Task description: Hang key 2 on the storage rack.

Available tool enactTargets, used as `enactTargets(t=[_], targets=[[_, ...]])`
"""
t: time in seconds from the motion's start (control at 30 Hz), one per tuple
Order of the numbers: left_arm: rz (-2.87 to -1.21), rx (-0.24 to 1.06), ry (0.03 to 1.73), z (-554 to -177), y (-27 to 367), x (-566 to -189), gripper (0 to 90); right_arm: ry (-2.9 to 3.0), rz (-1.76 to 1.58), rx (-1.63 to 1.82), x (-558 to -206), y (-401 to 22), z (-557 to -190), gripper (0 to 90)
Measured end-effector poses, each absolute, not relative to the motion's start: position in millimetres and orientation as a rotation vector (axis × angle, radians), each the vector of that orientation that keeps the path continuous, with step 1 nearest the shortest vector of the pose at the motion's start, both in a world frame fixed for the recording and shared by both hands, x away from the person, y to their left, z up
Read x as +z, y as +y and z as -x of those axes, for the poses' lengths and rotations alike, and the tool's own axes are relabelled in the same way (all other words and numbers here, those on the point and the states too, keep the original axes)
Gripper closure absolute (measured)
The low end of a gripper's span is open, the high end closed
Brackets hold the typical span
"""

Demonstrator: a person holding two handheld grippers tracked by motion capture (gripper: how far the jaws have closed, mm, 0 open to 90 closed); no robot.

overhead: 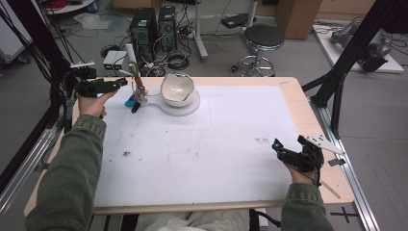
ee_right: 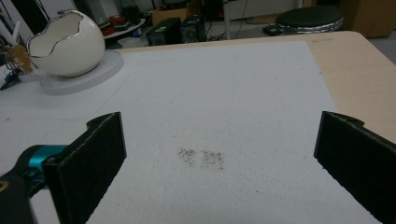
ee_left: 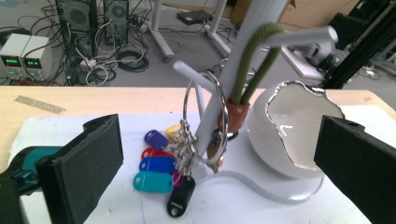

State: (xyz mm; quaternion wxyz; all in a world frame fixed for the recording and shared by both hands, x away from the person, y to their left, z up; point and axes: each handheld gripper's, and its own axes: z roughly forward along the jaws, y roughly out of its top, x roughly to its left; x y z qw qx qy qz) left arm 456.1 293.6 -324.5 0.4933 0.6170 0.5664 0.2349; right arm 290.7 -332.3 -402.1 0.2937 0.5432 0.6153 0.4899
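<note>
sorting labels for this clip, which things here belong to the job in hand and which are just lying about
In the job:
left gripper, open
key ring with coloured tags
white peg stand

Lying about:
egg-shaped white bowl
right gripper, open over bare mat
stool
computer towers

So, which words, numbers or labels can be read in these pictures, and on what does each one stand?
None can be read.
Two bench units on the floor: lit green digits, too blurred to read.
Coloured key tags on the key ring: no readable writing.
Egg-shaped bowl: no text.
</note>
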Motion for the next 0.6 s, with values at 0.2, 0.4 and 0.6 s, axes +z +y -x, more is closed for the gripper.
enactTargets(t=[0.2,0.4,0.6], targets=[[-1.479,0.598,1.358,-442,297,-327,1.6,1.631,-1.453,1.306,-403,-334,-290,1.4],[-1.479,0.594,1.336,-430,299,-331,1.6,1.640,-1.444,1.295,-404,-333,-291,1.4],[-1.477,0.597,1.317,-420,298,-336,1.6,1.651,-1.437,1.287,-404,-332,-292,1.4]])
